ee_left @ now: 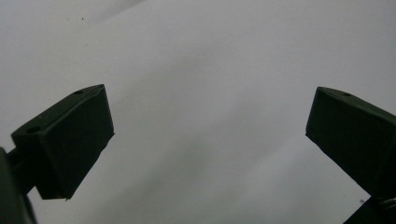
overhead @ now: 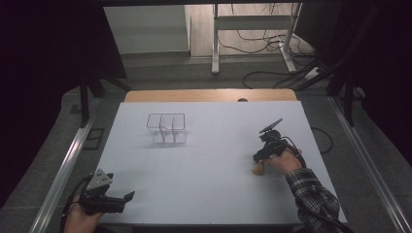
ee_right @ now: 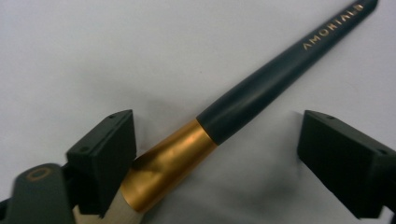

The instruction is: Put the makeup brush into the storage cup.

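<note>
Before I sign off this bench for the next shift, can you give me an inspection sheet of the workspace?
Surface: white sheet over a wooden table, flat.
Job's things: makeup brush, dark handle, gold ferrule, lying between the right gripper's jaws, not clamped.
Clutter: clear divided organizer standing at the sheet's far left.
Grippers: left gripper open over bare sheet; right gripper open around the brush.
Cables: floor cables behind the table.
Surroundings: metal stand legs, dark curtains either side.

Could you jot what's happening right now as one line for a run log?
right claw: open, astride makeup brush, not gripping | left claw: open, idle | clear organizer: far side of table
</note>
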Motion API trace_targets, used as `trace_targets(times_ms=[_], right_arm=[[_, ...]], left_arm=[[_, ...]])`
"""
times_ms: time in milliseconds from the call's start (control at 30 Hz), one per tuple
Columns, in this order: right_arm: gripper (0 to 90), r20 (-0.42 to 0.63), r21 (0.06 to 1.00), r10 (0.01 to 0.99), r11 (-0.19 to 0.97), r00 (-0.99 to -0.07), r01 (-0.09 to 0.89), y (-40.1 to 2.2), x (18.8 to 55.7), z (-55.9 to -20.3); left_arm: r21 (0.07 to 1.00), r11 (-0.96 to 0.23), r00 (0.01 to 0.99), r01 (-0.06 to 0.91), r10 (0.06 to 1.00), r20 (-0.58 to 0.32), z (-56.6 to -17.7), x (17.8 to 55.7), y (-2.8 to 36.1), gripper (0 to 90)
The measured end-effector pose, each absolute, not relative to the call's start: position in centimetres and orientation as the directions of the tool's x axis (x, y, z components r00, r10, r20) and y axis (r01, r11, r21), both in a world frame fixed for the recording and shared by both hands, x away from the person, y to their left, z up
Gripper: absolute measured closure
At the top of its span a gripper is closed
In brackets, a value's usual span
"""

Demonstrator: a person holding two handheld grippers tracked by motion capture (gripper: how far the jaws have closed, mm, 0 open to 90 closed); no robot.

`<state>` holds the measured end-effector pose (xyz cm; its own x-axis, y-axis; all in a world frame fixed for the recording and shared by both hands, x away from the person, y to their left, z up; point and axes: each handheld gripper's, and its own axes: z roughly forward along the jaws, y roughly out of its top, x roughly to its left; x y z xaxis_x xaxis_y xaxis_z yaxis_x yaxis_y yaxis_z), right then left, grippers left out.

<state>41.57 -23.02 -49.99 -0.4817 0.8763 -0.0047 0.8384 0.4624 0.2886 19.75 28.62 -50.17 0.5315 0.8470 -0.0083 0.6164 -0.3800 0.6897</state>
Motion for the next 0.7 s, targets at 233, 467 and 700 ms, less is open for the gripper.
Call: trace_targets(times_ms=[233,467,700], right_arm=[[67.8,-0.044,0.247,0.861,0.501,-0.507,0.830,-22.9,41.2,-49.1],[71.3,-0.025,0.243,0.845,0.524,-0.535,0.816,-23.2,41.1,-49.0],[71.3,-0.006,0.266,0.842,0.521,-0.539,0.811,-23.8,40.8,-48.8]], left_arm=[[0.690,-0.381,0.532,0.615,0.847,-0.007,-50.2,19.7,28.6,1.0],[0.691,-0.379,0.530,0.615,0.848,-0.006,-50.1,19.7,28.6,1.0],[0.692,-0.379,0.528,0.615,0.849,-0.005,-50.1,19.8,28.6,1.0]])
